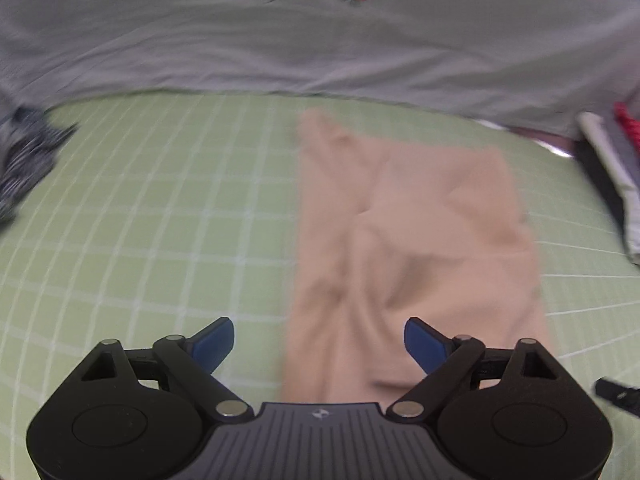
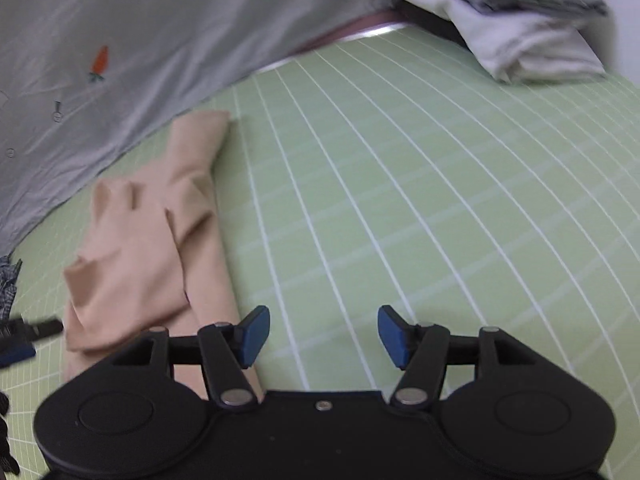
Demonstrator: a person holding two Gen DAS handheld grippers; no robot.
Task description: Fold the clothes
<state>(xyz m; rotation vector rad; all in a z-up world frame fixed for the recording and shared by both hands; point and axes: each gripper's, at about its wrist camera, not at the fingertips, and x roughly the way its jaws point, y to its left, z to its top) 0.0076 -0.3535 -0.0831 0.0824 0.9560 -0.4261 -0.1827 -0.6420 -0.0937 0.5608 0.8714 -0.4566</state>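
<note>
A beige garment point(image 1: 416, 248) lies partly folded and wrinkled on the green grid mat point(image 1: 160, 220). My left gripper point(image 1: 319, 342) is open and empty, above the garment's near edge. In the right wrist view the same beige garment point(image 2: 152, 240) lies to the left, and my right gripper point(image 2: 323, 334) is open and empty over the bare mat point(image 2: 400, 200), with its left finger at the garment's right edge. The left gripper shows at the far left edge of the right wrist view point(image 2: 24, 340).
A grey sheet with a carrot print point(image 1: 320, 40) lies along the back of the mat. A stack of folded clothes, white, grey and red point(image 2: 516, 16), sits at the back right. A dark patterned cloth point(image 1: 24, 160) lies at the left edge.
</note>
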